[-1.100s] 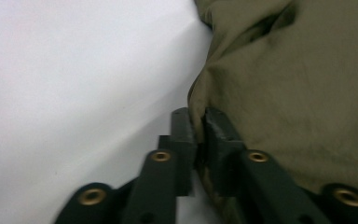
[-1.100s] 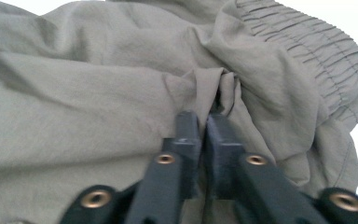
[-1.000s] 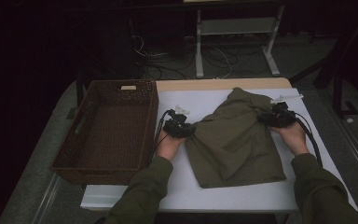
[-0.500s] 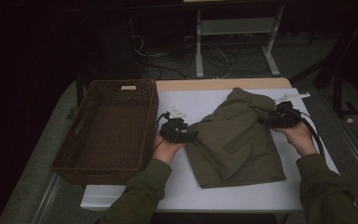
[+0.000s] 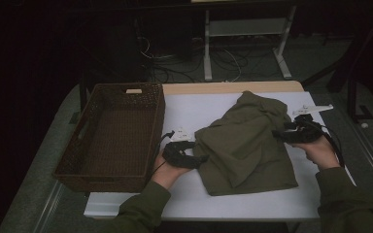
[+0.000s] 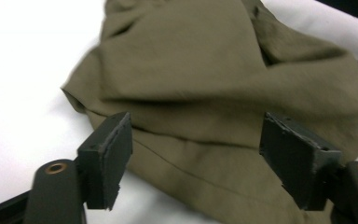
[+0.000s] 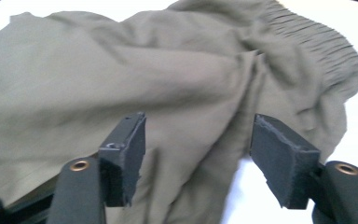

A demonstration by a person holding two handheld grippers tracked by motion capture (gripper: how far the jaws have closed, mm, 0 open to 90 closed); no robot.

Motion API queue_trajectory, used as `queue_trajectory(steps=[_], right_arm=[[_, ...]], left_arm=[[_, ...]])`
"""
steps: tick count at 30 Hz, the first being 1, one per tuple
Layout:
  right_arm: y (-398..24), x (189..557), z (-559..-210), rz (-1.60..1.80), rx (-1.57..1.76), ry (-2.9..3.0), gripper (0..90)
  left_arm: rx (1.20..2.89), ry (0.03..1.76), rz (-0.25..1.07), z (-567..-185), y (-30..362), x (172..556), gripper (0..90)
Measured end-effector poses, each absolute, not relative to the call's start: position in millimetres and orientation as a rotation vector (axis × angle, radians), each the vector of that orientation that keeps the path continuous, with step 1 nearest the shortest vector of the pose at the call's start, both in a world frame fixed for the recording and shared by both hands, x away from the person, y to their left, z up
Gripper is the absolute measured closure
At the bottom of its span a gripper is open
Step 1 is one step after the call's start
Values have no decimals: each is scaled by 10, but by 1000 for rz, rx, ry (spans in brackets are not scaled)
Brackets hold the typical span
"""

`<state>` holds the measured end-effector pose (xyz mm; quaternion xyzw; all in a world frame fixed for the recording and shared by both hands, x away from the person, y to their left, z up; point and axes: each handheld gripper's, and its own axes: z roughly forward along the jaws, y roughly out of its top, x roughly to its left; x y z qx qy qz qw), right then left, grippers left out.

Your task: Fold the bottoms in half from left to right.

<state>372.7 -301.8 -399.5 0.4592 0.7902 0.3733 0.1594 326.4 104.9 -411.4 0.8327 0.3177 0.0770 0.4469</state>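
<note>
**Both grippers open beside the olive garment**

Lying folded and rumpled on the white surface [image 5: 194,109], the olive garment [image 5: 245,145] sits right of the brown wicker basket [image 5: 111,133], which stands at the surface's left end. The left gripper [image 5: 200,158] is at the garment's left edge, held in the person's left hand [image 5: 167,170]; its fingers [image 6: 107,158] have just been opening and stand wide apart, pressing on nothing, with a hemmed edge of the cloth lying ahead of them on the surface. The right gripper [image 5: 278,134] is at the garment's right edge, in the right hand [image 5: 320,150]; its fingers [image 7: 123,156] have also just opened and stand apart, free of the cloth, which spreads in front of them with its gathered waistband [image 7: 307,37] at the far right of the right gripper view. Neither gripper holds the garment. Both sleeves are olive green. Cables and a white metal frame [image 5: 245,34] lie on the dark floor beyond the surface
</note>
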Motion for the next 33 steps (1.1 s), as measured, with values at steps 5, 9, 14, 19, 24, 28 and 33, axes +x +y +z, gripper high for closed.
queue_trajectory(steps=[5, 9, 14, 19, 24, 28, 33], right_arm=[[-2942, 3519, -4019, 1074, 1274, 2312, 475], [-2891, 3455, -4046, 1077, 1250, 2336, 519], [-2818, 3487, -4092, 1074, 1221, 2358, 584], [-2762, 3594, -4190, 1035, 1220, 2387, 595], [-2758, 3648, -4260, 1003, 1234, 2403, 648], [-2750, 3667, -4299, 997, 1223, 2427, 754], [-2760, 3651, -4279, 997, 1200, 2432, 856]], left_arm=[[2059, 750, 169, -4145, 1086, 3133, 193], [2078, 732, 158, -4197, 1114, 3040, 167], [2104, 701, 136, -4261, 1128, 2930, 139], [2116, 687, 114, -4308, 1089, 2923, 124], [2129, 682, 101, -4332, 1066, 2918, 95], [2123, 682, 95, -4333, 1057, 2931, 80], [2138, 694, 98, -4360, 1054, 2945, 76]])
